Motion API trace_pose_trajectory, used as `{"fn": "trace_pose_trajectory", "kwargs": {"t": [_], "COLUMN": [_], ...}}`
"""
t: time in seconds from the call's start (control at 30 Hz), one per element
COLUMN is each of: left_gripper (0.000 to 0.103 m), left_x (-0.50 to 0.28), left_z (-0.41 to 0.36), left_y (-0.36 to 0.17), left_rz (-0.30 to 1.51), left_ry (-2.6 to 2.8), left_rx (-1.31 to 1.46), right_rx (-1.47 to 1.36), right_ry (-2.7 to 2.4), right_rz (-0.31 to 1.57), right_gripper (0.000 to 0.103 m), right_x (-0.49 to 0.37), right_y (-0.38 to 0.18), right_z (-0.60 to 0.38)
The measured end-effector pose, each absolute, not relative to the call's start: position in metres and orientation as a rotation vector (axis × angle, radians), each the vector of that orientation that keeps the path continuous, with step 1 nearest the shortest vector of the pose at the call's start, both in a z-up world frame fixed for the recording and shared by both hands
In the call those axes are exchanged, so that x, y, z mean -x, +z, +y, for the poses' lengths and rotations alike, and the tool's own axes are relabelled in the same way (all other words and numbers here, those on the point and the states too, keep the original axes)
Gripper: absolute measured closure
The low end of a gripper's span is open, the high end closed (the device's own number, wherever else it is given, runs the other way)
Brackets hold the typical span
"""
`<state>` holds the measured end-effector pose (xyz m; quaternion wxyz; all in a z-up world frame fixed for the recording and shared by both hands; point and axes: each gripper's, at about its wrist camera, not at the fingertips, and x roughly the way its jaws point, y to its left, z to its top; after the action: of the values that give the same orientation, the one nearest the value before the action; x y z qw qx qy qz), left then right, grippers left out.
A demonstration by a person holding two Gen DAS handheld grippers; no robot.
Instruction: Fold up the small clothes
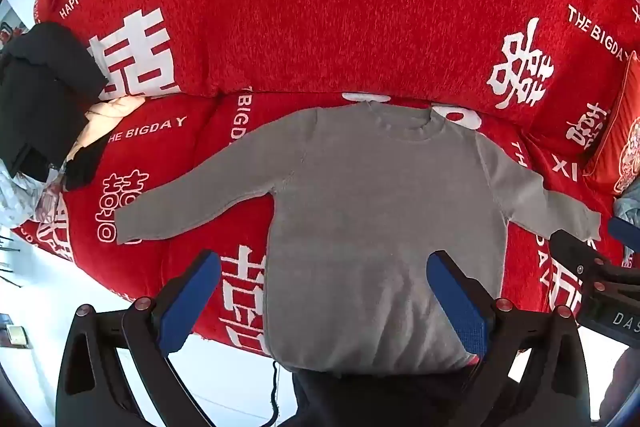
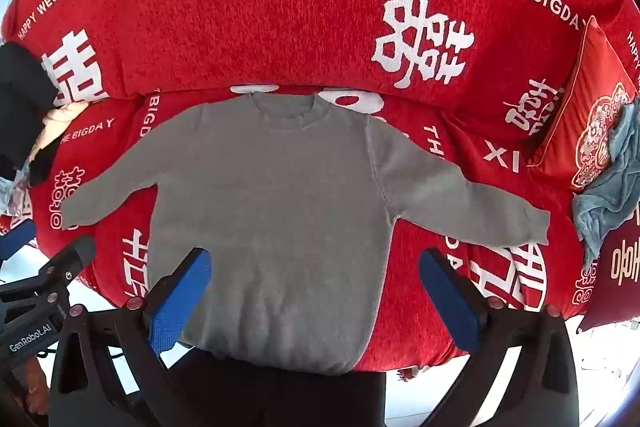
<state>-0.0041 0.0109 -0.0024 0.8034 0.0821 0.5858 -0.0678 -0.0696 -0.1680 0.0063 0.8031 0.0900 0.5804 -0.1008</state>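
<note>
Red sofa cover (image 1: 360,27), grey sweater (image 1: 380,211) spread flat, both claws gaping, empty

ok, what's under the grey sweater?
The grey sweater lies flat on a red sofa cover with white lettering, which shows all around it. Print directly beneath is hidden, and its hem overhangs the front edge.

Plain grey sweater (image 2: 276,211) on a red sofa cover (image 2: 280,27) (white lettering and characters); blue-padded black claws.
</note>
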Motion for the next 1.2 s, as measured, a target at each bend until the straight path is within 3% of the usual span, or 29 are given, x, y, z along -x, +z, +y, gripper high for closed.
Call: {"fn": "trace_pose_trajectory", "kwargs": {"t": [1.2], "left_gripper": [0.0], "left_x": [-0.009], "left_z": [0.023], "left_y": [-0.009], "left_rz": [1.275], "left_ry": [-0.129], "left_rx": [-0.125], "right_rx": [-0.221], "right_ry": [-0.222], "right_rz": [1.236], "right_gripper": [0.0], "right_x": [0.063], "right_y": [-0.001], "right_z": [-0.168]}}
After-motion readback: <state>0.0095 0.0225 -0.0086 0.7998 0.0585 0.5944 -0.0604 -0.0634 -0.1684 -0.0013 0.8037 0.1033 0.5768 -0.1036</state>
